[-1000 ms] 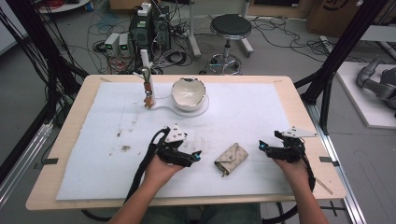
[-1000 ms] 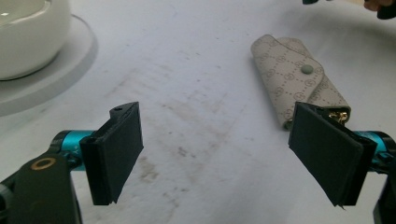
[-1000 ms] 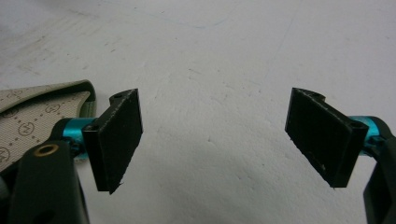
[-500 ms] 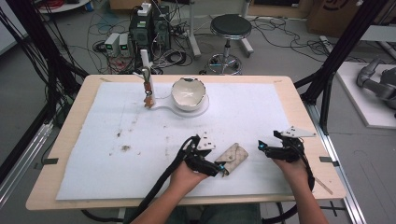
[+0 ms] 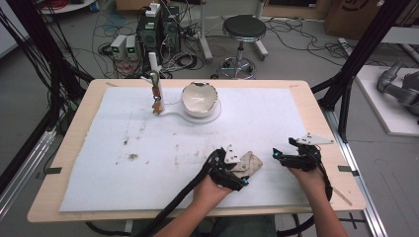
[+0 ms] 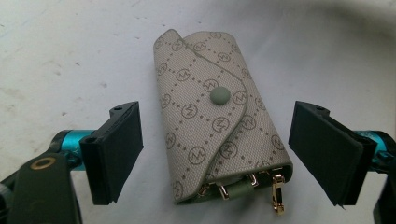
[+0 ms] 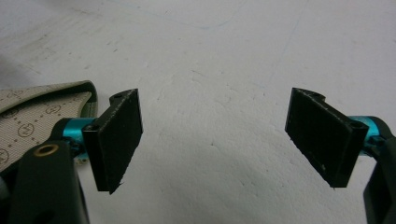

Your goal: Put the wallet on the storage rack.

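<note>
The left gripper [image 6: 215, 158] hangs over the key pouch [image 6: 217, 119] near the front edge of the table [image 5: 74, 148], right of the middle, its jaws spread wide either side of the pouch and touching nothing, lined up, by my reckoning, to close across its width. The pouch lies flat, flap snapped shut with a green stud [image 6: 219, 95], gold clips poking out, its beige cloth printed with circled "M" marks. The right gripper [image 7: 215, 140], also spread, waits just beside the pouch over bare mat.
</note>
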Action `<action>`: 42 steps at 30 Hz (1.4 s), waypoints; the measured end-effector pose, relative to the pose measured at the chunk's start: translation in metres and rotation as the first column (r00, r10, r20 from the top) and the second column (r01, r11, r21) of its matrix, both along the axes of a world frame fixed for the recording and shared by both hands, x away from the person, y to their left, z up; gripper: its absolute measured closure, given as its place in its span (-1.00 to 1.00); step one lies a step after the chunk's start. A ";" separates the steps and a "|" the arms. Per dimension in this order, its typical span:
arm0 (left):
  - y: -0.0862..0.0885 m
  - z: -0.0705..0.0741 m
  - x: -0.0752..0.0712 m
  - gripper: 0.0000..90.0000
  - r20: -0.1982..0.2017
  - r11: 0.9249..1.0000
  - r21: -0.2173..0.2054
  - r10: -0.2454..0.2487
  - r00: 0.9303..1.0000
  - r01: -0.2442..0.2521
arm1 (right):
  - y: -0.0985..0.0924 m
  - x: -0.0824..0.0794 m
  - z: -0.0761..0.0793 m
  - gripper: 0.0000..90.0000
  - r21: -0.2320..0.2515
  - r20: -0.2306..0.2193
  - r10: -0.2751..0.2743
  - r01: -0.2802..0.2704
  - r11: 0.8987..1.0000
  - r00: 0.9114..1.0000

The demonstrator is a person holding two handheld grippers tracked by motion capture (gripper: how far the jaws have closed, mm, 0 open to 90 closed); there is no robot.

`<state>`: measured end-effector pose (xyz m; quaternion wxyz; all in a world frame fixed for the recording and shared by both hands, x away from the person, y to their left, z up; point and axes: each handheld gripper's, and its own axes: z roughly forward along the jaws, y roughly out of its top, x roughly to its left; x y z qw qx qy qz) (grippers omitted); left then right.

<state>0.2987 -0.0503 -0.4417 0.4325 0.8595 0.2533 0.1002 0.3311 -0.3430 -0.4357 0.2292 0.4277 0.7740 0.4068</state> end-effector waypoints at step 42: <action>0.005 -0.005 0.000 -0.20 0.012 1.000 0.025 -0.018 1.000 0.017 | 0.006 0.003 -0.002 -0.57 -0.011 -0.006 0.015 -0.015 1.000 1.000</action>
